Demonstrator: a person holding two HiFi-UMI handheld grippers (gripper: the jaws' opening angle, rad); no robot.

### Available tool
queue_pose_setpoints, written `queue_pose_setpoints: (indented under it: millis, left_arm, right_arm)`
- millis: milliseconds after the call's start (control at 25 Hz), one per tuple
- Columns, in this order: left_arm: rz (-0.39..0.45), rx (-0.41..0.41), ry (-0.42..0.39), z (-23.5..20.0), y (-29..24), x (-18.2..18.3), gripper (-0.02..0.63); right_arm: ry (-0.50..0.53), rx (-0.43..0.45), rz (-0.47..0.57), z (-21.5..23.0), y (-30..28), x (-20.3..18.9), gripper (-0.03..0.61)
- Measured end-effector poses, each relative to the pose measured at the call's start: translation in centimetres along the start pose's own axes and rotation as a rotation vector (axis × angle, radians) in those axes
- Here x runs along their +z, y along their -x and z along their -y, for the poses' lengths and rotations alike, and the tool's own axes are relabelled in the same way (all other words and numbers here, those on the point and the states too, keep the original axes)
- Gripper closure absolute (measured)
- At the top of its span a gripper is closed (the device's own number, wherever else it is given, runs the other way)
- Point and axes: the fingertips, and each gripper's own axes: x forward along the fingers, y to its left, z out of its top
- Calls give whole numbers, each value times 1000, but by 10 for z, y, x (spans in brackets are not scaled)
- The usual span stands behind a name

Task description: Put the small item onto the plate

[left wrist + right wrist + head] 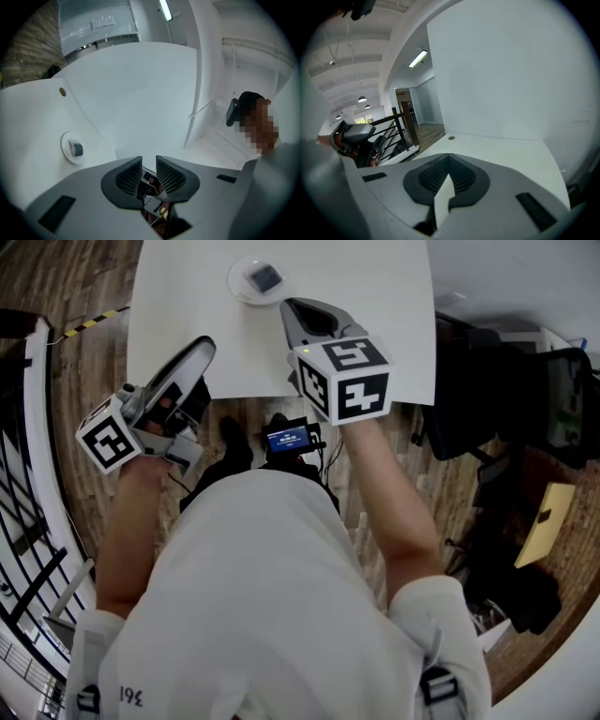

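Head view has the small item [264,278] sitting on the plate [236,287], at the far edge of the surface [375,296]. Job looks done! Your right gripper [292,309] is the nearer one, tip just beside the plate's near-right rim, jaws pressed together on nothing. Your left gripper [202,347] hangs well off to the plate's near-left, jaws a narrow slit apart, empty too. Bare surface lies right of the plate, so you've room to pull clear.
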Motion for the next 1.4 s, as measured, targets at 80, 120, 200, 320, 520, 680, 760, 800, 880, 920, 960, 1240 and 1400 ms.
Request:
queue_pose_setpoints:
  millis: [80,120,200,320,520,680,760,800,880,920,960,1240,1400]
  left_arm:
    - [13,-11,1,8,4,2,520]
    - [17,-16,1,12,6,3,520]
    - [22,-26,-1,19,12,3,520]
    - [29,-34,-8,28,16,2,520]
    - [38,-54,-4,46,22,-6,520]
    - [38,-50,3,53,29,-11,520]
    - [50,-52,10,55,34,-10,520]
    - [55,-54,12,57,36,-9,521]
    - [62,-53,13,61,41,-8,520]
    - [64,-51,10,63,44,-9,520]
    - [64,-51,7,65,47,-9,520]
    - [78,-75,23,79,56,-13,520]
    - [85,-96,42,86,54,-12,521]
  right_arm:
    - [-16,7,17,-5,10,4,577]
    - [-27,11,26,-7,14,5,577]
    - [-52,18,44,-12,23,8,577]
    - [-91,29,73,-16,36,14,577]
    - [-107,39,106,-24,55,20,577]
    - [-165,72,119,-32,65,19,577]
    - [-211,95,127,-36,70,18,577]
    - [-230,105,131,-37,73,18,577]
    - [-245,116,141,-41,78,16,577]
    - [-236,115,143,-42,81,16,577]
    - [-222,112,144,-44,84,15,577]
    - [-209,126,174,-52,101,15,577]
    - [-214,142,202,-57,110,28,577]
